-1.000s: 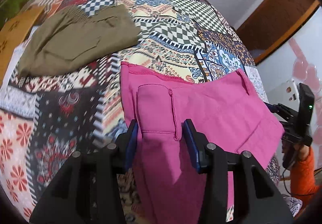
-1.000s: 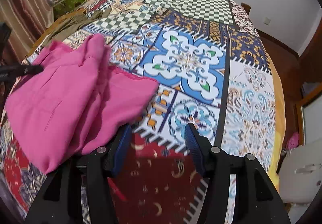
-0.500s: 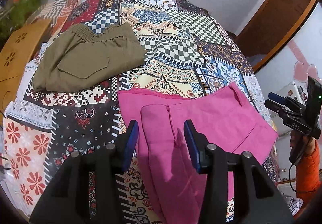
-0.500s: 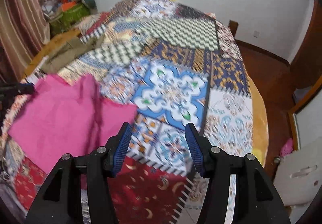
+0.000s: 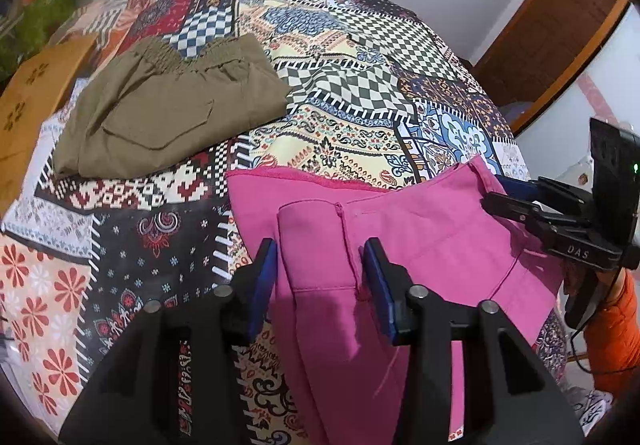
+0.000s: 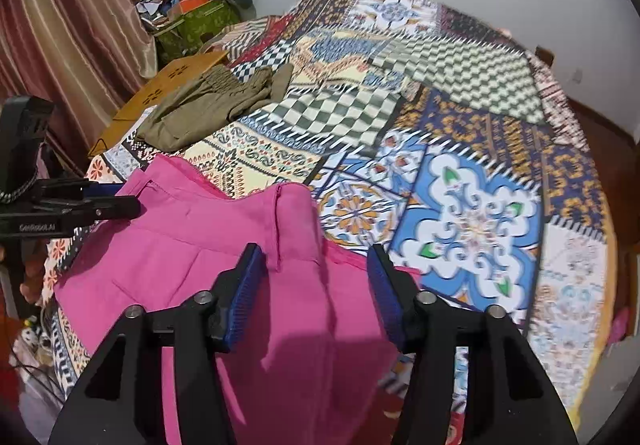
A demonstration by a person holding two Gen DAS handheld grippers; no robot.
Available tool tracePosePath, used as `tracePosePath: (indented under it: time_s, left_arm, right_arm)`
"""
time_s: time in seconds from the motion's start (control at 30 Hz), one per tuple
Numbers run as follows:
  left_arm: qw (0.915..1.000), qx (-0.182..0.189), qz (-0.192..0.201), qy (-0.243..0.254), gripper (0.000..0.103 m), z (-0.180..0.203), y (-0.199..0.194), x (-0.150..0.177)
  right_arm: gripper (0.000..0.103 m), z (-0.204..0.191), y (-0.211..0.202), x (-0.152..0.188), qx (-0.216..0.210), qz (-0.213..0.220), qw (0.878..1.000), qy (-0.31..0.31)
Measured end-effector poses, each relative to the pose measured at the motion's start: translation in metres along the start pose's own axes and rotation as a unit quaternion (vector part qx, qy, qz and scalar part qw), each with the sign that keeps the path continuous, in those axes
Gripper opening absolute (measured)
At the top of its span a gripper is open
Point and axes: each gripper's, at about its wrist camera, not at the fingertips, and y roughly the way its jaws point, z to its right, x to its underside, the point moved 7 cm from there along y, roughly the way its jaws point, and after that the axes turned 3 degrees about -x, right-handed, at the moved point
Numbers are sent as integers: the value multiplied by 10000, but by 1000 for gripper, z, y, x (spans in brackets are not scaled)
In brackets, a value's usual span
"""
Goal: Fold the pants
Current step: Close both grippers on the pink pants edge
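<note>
Pink pants (image 5: 420,245): lay partly folded on the bed's patchwork bedspread (image 5: 360,57), at its near edge, with one folded flap and its seam facing up; in the right wrist view the same pink pants (image 6: 180,245) spread from the left side to the middle of the picture.
Left tongs (image 5: 320,277): hung over the pink pants with the jaws closing; the folded flap showed between the two blue pads (image 5: 264,277), but the pads did not press on it.
Right tongs (image 6: 316,285): pointed down over the other end of the pink pants, jaws closing too; pink cloth and a raised seam showed between the pads (image 6: 248,285), and there was a clear gap on each side.
Each tongs in the other's view: the right tongs (image 5: 516,197) reached in at the right edge of the pants; the left tongs (image 6: 108,201) came in from the left, just at the cloth's edge. Whether either touched the cloth could not be told.
Olive pants (image 5: 168,113): lay folded farther back on the bedspread, well apart from the pink pair.
Orange sleeve (image 5: 616,325): showed behind the right tongs.
Curtain (image 6: 68,17): striped, hung beside the bed.
</note>
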Motion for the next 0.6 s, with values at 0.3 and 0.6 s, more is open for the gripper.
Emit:
tracePosePath:
  time_s: [0.3, 0.6]
  left_arm:
    - [9981, -39, 345, 514, 24, 22, -14, -17]
    - [9949, -246, 439, 873, 27, 40, -15, -35]
  right_arm:
    - [16, -9, -12, 3, -107, 275, 9993, -249]
    - [12, -5, -54, -4, -124, 948, 9954, -31]
